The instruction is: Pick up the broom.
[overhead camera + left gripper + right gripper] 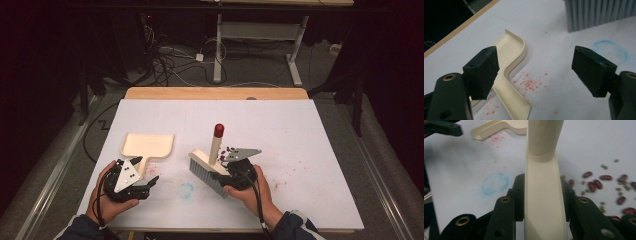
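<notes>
A brush stands on its grey bristles (202, 174) with its cream handle (216, 144) upright and red-tipped. My right gripper (223, 172) is shut on the brush's cream back (544, 205), and the handle (544, 137) rises just beyond its jaws. A cream dustpan (148, 144) lies flat to the left, its handle pointing at the person. My left gripper (146, 171) is open beside that handle (511, 62), which lies by the left jaw, not gripped. Red and green beans (599, 183) are scattered right of the brush, and they show as a small pile (231, 149) by the handle.
A white sheet (300, 140) covers the table, with a wooden edge (215, 93) at the far side. A blue ring stain (186, 190) and red smudges (529, 82) mark the sheet. Desk legs and cables stand on the floor beyond.
</notes>
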{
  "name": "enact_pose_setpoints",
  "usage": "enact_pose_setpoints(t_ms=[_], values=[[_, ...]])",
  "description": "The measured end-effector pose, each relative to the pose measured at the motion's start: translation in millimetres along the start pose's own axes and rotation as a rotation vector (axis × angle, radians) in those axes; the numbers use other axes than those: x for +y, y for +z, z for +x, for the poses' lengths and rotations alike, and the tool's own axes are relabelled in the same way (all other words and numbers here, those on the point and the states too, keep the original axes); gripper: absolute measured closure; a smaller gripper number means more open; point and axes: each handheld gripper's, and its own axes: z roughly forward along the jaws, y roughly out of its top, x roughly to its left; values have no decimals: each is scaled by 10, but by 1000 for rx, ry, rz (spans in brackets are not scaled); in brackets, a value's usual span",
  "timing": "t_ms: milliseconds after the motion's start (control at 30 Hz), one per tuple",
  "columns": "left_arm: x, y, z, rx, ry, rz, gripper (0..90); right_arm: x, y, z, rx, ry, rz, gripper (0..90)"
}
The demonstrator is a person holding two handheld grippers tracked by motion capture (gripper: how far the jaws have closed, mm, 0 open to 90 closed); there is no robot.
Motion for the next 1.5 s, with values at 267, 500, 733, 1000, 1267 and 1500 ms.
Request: enact_pose_setpoints(t_ms=[267,500,733,1000,1267,1500], values=[[6,14,-17,-17,6,7,211,-35,-133,-243,-60,31,-1,681],[13,19,-34,-25,17,12,210,-24,-255,-322,-70,34,-20,681],[6,30,-24,-30,13,18,207,64,-531,-482,-89,17,-86,681],[26,92,-27,-42,18,39,207,353,-451,-1013,-168,-149,-110,681],[18,112,-19,-56,13,46,208,459,71,-1345,-197,-302,-6,681],[-19,104,-20,-69,-2,52,208,387,227,-1403,-73,-317,-71,681]])
